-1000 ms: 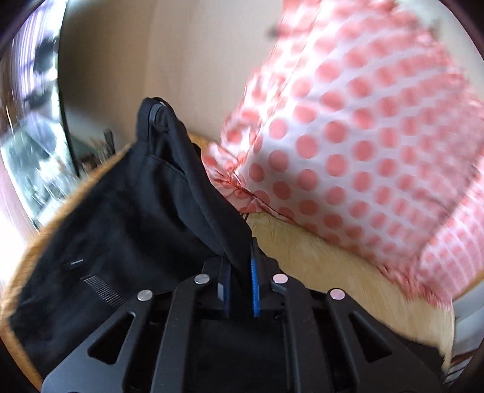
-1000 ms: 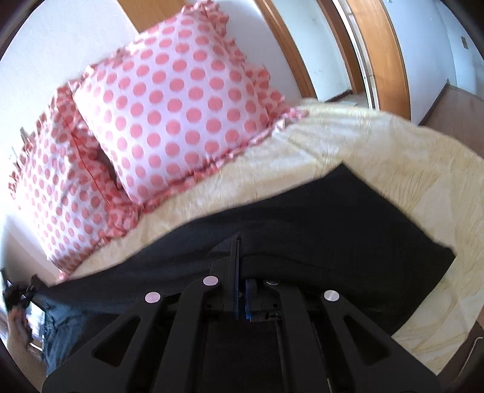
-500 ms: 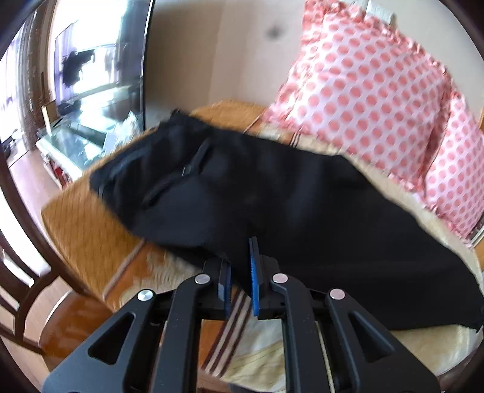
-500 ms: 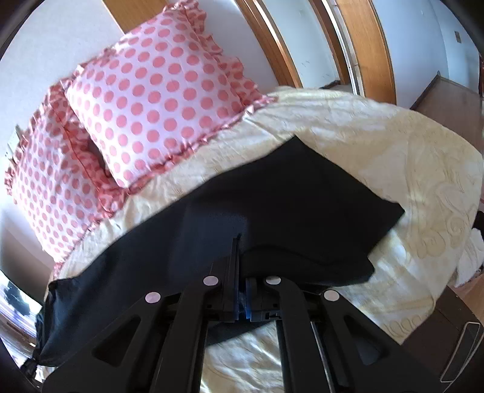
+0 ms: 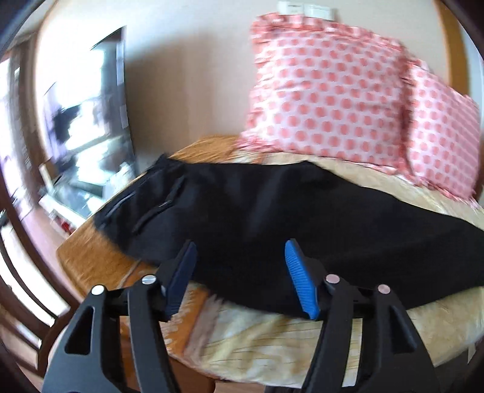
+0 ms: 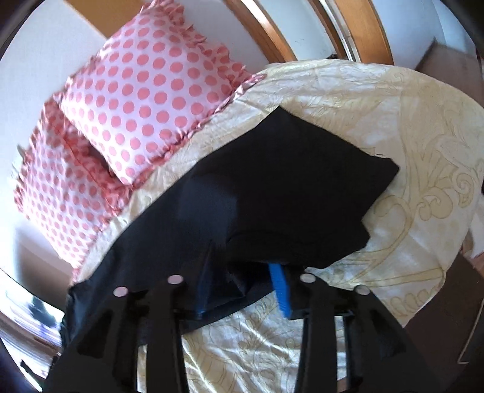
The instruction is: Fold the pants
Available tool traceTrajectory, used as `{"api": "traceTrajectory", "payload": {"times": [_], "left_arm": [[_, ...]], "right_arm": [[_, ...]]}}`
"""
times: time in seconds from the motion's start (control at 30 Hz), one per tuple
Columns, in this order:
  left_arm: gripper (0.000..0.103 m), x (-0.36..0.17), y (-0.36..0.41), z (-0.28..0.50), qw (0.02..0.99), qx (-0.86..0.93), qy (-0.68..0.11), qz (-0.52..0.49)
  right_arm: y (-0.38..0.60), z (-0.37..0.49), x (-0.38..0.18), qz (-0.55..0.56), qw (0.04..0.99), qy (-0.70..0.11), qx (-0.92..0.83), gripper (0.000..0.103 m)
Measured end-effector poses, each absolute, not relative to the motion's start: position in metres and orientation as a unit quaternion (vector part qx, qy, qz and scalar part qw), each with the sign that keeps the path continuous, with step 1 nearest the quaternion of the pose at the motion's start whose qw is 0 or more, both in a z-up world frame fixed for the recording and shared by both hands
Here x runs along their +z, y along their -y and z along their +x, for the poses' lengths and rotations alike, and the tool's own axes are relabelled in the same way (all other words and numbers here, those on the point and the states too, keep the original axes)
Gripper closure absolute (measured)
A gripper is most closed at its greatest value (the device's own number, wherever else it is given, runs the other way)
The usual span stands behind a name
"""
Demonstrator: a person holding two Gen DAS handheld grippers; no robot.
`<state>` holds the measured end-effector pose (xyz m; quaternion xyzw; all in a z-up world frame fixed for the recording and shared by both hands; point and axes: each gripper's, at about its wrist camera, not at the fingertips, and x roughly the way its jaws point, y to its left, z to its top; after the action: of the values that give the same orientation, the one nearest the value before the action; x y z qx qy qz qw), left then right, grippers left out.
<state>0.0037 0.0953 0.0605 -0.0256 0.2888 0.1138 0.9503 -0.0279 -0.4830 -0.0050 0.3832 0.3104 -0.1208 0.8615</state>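
The black pants lie stretched flat across the bed, waistband and zip pockets at the left end in the left wrist view. My left gripper is open and empty, just above the pants' near edge. In the right wrist view the pants lie with the leg hems toward the right. My right gripper is open, its blue pads apart, with the near edge of the cloth lying loose between them.
Two pink polka-dot pillows lean on the wall behind the pants. The cream patterned bedspread covers the bed, whose edge is close in front. A mirror or glass panel stands at left. A wooden door frame is at back right.
Both grippers have opened and let go of the pants. The pants, held up a second ago, now lie flat on the bed. Both grippers have drawn back slightly.
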Motion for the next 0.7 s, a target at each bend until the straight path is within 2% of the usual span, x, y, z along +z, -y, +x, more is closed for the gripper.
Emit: {"api": "traceTrajectory", "payload": {"times": [0.23,0.47,0.53,0.57,0.6,0.7], "left_arm": [[0.037,0.054,-0.047,0.038,0.948,0.030,-0.317,-0.019],[0.033,0.033,-0.006,0.055,0.941,0.011,-0.335,0.042],[0.033,0.030,-0.003,0.056,0.940,0.005,-0.338,0.044],[0.033,0.029,-0.002,0.057,0.939,0.001,-0.340,0.043],[0.033,0.028,-0.001,0.058,0.939,-0.001,-0.342,0.043],[0.032,0.025,0.001,0.060,0.937,-0.005,-0.348,0.044]], "right_arm": [[0.517,-0.035,-0.019,0.501,0.816,-0.273,-0.094,0.063],[0.530,-0.036,-0.021,0.540,0.796,-0.248,-0.115,0.065],[0.533,-0.035,-0.021,0.531,0.798,-0.250,-0.136,0.075],[0.535,-0.032,-0.020,0.513,0.805,-0.255,-0.155,0.089],[0.535,-0.030,-0.017,0.488,0.814,-0.263,-0.173,0.097],[0.520,-0.011,0.013,0.323,0.878,-0.278,-0.219,0.099]]}}
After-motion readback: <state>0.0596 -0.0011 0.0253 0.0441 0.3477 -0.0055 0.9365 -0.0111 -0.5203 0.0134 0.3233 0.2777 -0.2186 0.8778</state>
